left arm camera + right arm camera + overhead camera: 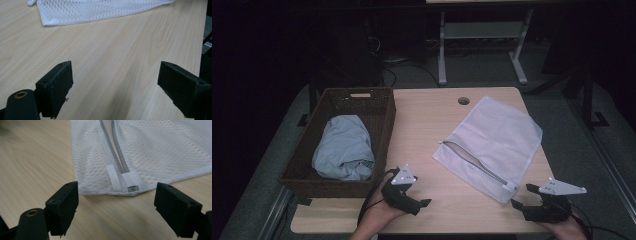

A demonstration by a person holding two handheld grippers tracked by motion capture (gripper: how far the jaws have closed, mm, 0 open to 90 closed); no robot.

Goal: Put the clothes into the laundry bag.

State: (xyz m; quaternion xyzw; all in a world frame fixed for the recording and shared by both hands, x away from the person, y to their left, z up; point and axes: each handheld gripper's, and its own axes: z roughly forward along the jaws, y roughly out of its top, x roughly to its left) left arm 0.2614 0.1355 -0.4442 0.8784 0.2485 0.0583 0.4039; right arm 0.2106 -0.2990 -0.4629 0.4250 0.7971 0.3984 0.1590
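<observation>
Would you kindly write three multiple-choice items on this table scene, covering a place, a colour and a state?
1. Where does the light blue cloth lie?
A. on the mesh bag
B. in the wicker basket
C. on the floor

2. What colour is the mesh bag?
A. white
B. red
C. black

3. How does the right tool stand?
A. shut on the zipper
B. shut on the cloth
C. open, holding nothing

Answers:
1 B, the high view shows the cloth bundled inside the basket.
2 A, its netting is white with a grey zipper.
3 C, the right gripper view shows the jaws wide apart, short of the bag's edge.
</observation>
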